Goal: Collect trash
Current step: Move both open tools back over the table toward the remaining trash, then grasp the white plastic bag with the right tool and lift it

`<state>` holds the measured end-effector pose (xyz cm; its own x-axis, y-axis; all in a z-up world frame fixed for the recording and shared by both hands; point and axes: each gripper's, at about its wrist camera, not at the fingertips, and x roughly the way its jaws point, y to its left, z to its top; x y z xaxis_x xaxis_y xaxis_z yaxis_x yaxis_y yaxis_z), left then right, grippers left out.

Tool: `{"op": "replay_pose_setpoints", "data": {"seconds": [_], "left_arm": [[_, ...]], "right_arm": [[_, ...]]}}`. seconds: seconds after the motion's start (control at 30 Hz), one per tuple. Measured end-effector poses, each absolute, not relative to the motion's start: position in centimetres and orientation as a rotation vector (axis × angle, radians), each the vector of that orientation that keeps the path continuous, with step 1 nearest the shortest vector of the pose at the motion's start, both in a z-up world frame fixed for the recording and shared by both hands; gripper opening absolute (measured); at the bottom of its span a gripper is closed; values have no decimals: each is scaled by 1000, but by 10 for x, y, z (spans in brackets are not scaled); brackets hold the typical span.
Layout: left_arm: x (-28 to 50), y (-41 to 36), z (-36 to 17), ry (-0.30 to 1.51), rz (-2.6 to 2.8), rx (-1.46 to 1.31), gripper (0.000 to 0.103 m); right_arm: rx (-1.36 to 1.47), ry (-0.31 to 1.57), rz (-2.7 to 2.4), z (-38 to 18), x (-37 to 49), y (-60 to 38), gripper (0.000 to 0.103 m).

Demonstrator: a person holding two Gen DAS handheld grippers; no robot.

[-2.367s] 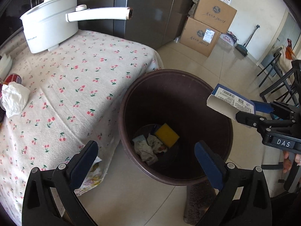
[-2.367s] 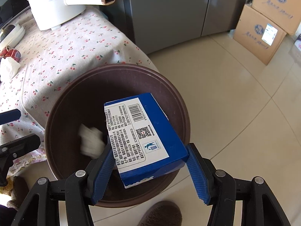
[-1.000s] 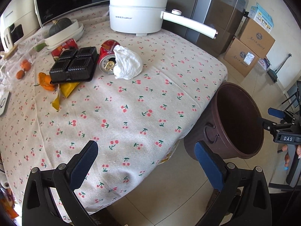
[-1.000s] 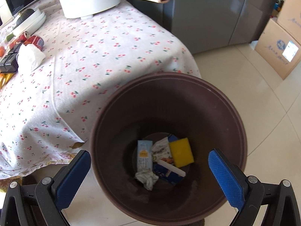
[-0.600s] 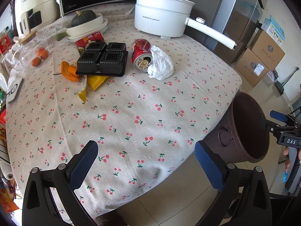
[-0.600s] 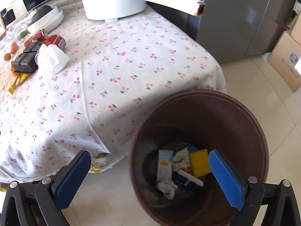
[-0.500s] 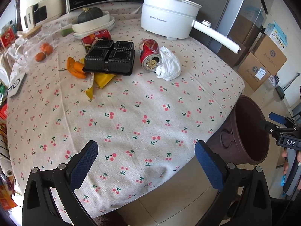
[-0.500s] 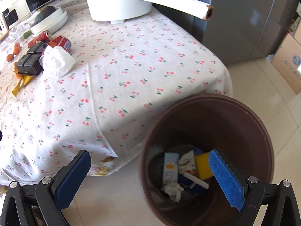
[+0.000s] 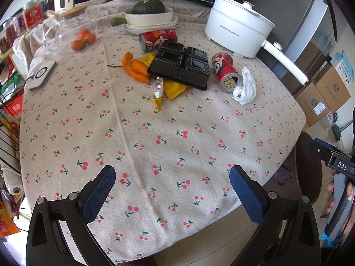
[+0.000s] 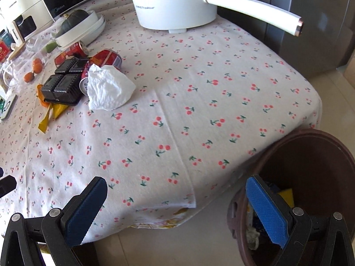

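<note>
- Reaching for more trash looks like the next step, and both tools are empty. The left gripper [image 9: 172,190] has its two blue pads wide apart with nothing between them. The right gripper [image 10: 177,208] is wide apart too, and holds nothing.
- The trash sits in a bunch on the tablecloth [image 9: 155,137], on the side of the white pot [image 9: 238,34] that is closer to the grippers.
- The white tissue [image 10: 108,88] is the piece closest to both grippers. It lies ahead of the right gripper and off to its left. It lies ahead of the left gripper and a bit to its right.
- I think the right gripper is a little nearer to the tissue, but it is close.
- The tissue is a soft lump, so it has no long side to line up with.
- A red can [image 9: 225,73] lies on its side, touching the tissue. Its open end points toward the grippers and its other end points toward the pot.
- A black tray [image 9: 180,65] lies beside the can, on the side away from the pot handle. Yellow wrappers [image 9: 174,88] and orange peel [image 9: 135,67] poke out from under it.
- A second red can [image 9: 158,38] lies on its side behind the tray.
- The brown bin [image 10: 310,177] stands on the floor past the table edge, down from the pot handle. It is right under the right gripper's right pad.
- Inside the bin I can see something yellow [image 10: 286,196], and some paper scraps. The rest is hidden.
- The oranges under the glass cover and the green squash in the white dish look like food, not trash.
</note>
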<state>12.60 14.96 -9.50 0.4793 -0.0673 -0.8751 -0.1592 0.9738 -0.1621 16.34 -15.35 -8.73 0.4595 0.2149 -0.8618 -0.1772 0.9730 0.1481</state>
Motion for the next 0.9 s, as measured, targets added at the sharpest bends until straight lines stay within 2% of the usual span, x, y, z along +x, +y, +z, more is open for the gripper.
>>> {"op": "replay_pose_setpoints", "data": {"seconds": [0.5, 0.9], "left_arm": [[146, 216, -122, 1047, 203, -326, 103], [163, 222, -155, 1079, 239, -232, 103]], "right_arm": [[-50, 990, 362, -122, 223, -63, 102], [-127, 912, 319, -140, 247, -41, 77]]}}
